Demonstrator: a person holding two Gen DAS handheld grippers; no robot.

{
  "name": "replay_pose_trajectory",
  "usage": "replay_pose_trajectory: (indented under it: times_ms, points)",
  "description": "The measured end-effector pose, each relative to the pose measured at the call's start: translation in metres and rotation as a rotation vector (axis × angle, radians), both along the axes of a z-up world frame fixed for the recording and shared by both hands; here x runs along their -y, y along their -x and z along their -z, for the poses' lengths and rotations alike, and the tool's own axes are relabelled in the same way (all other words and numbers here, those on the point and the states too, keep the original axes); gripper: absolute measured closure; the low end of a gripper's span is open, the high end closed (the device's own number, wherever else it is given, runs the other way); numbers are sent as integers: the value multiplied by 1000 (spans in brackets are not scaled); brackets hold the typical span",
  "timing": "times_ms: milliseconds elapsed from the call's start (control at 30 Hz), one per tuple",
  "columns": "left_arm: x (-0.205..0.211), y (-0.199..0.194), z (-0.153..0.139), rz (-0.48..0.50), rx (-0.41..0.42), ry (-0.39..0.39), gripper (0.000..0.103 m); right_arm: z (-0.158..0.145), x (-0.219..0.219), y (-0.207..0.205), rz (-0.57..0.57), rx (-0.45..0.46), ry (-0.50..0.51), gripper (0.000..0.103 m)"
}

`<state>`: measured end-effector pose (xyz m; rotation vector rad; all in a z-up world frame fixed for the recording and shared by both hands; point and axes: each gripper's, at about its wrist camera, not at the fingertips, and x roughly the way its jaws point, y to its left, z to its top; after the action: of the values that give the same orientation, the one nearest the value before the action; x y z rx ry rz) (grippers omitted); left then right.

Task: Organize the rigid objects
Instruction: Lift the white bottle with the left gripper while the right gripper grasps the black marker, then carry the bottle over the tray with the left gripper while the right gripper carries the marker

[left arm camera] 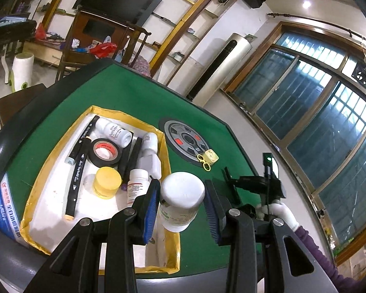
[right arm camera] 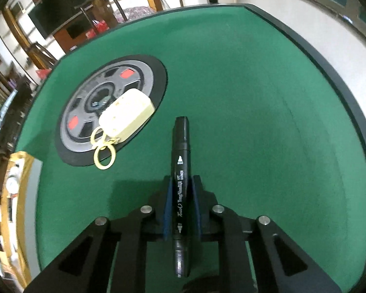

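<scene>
My left gripper [left arm camera: 181, 185] is shut on a white-capped bottle [left arm camera: 180, 195], its blue pads [left arm camera: 151, 202] pressing on either side of the cap. The bottle hangs upright over the near right edge of the yellow-rimmed tray [left arm camera: 167, 151]. In the tray lie a black tape roll [left arm camera: 105, 152], a yellow-capped jar [left arm camera: 107, 182], white bottles and black markers. My right gripper [right arm camera: 182, 179] is shut on a black marker [right arm camera: 180, 161], which lies along its fingers and points away over the green felt. A gloved hand [left arm camera: 283, 211] holds that gripper to the right of the tray.
A pale yellow case with key rings [right arm camera: 127, 113] rests on the round grey dial [right arm camera: 105, 97] in the middle of the green table [right arm camera: 256, 97]. The table's dark raised edge [right arm camera: 329, 78] curves round the far side. Chairs and shelves stand beyond.
</scene>
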<state>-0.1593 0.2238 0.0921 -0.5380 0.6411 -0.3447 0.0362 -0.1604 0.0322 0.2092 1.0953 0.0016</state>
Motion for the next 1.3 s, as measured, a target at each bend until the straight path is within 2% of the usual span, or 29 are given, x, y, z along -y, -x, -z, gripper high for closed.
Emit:
replay_pose_trajectory:
  times_ms: [167,367,533,667,767,967,1300]
  points:
    - [-2,-1,1,-16,-14,-15,66,-6,3,17,-44,50,-115,88]
    - [-5,2,0,-24,-29,-33,66,-24,-18,36,-139,103,-211,88]
    - [-14,6,2,-34,-57,-38,66,-39,-47,55,-243,123,-323,88]
    - [-22,8,5,-18,-99,-29,66,-49,-89,66,-353,122,-391,88]
    - [-29,10,9,5,-136,-7,66,-54,-122,75,-438,117,-421,88]
    - [-44,16,14,-24,-168,-24,66,-51,-190,90,-585,68,-451,88]
    - [-50,20,26,-4,-232,-88,66,-29,-268,106,-709,-9,-430,88]
